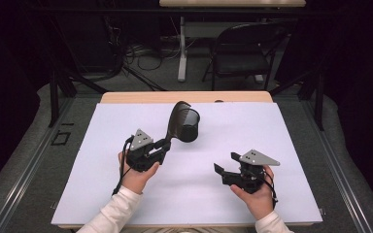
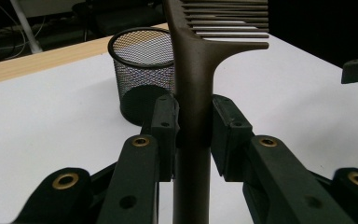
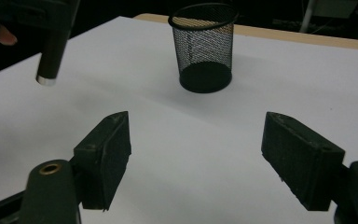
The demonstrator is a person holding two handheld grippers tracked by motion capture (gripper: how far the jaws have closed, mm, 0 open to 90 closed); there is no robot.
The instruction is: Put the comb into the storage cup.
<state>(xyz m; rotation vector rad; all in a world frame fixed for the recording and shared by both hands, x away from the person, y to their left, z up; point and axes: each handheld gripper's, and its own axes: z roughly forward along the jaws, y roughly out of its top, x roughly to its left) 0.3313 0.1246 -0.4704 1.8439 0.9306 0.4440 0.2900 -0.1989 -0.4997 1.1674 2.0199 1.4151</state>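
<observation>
Comb [image 2: 193, 93], dark: clamped by its handle in the left tongs [image 2: 193, 126], raised above the table [image 1: 102, 160], head just beside the mesh cup [image 1: 189, 125] at centre-far. Right tongs [image 3: 196, 158]: jaws wide apart, nothing between them, near right.

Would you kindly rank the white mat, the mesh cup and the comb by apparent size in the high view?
1. White mat, by far the largest.
2. Comb, held in the left gripper.
3. Mesh cup; close to the comb in size, so this order is unsure.
</observation>
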